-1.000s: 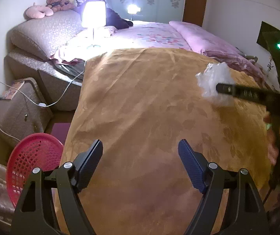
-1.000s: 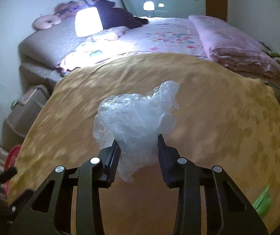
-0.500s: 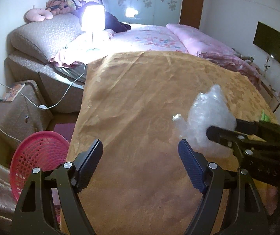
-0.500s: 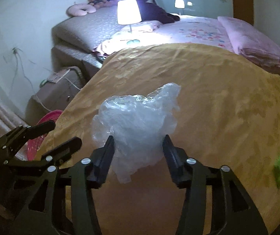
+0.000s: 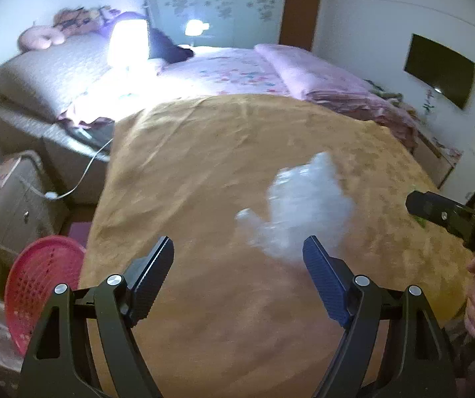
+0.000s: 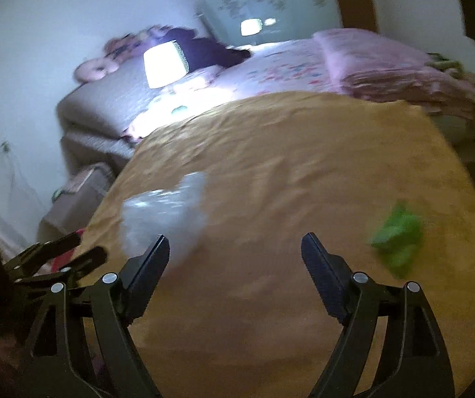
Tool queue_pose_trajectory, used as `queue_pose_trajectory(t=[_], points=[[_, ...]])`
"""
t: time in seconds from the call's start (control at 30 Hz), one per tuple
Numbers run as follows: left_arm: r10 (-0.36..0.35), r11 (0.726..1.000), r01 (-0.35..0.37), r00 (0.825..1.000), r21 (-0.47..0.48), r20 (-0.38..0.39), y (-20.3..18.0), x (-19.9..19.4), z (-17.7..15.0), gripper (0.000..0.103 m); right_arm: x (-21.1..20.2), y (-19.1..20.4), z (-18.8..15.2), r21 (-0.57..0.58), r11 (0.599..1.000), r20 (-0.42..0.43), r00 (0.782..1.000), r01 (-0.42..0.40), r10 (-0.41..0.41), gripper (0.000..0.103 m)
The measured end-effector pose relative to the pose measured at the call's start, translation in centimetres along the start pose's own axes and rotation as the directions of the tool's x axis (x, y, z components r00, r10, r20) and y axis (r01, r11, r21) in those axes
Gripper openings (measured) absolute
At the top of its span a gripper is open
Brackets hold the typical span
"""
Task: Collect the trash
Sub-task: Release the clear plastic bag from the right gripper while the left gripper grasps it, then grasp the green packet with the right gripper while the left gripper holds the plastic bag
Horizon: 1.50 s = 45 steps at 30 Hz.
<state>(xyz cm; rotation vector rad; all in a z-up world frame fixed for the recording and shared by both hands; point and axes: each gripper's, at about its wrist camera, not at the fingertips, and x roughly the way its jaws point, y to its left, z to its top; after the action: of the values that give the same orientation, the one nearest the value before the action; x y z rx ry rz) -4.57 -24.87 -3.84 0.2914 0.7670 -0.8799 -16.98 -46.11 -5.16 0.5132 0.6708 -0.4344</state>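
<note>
Crumpled clear plastic lies loose at centre frame on the tan bedspread, just ahead of the wide-open left gripper, nearer its right-hand finger, the right gripper equally agape.

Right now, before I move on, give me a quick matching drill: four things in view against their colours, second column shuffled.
Things:
1. crumpled plastic bag
2. mesh basket
3. small wrapper
4. bed cover

Colours:
A. green
B. golden brown
C. clear white
D. red

Pairs: 1-C, 2-D, 3-A, 4-B
</note>
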Motion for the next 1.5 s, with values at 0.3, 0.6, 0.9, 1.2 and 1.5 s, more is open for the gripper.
queue_pose_trajectory(t=[0.3,0.6,0.9,1.2,1.5], points=[[-0.092,0.991,0.095,0.995,0.093,-0.038,-4.8,2.8,1.6,0.079,-1.5,-6.2,-1.0,0.119,0.984,0.043,0.989,0.134,-0.140,0.079],[-0.077,0.991,0.089,0.989,0.096,-0.125,-5.5,6.7,1.8,0.051,-1.3,-10.0,-1.8,0.176,0.960,0.034,0.974,0.215,-0.225,0.079],[-0.074,0.989,0.086,0.992,0.121,-0.106,-5.3,5.9,1.3,0.038,1.1,-9.6,-2.4,0.108,0.965,0.024,0.970,0.238,-0.242,0.079],[-0.077,0.992,0.086,0.993,0.092,-0.093,-4.2,4.7,0.8,0.038,3.1,-11.1,-2.0,0.093,0.965,-0.032,0.969,0.247,-0.245,0.066],[-0.068,0.994,0.074,0.994,0.075,-0.084,-3.6,4.1,0.4,0.038,3.6,-9.1,-1.8,0.014,0.977,-0.054,0.976,0.212,-0.211,0.041]])
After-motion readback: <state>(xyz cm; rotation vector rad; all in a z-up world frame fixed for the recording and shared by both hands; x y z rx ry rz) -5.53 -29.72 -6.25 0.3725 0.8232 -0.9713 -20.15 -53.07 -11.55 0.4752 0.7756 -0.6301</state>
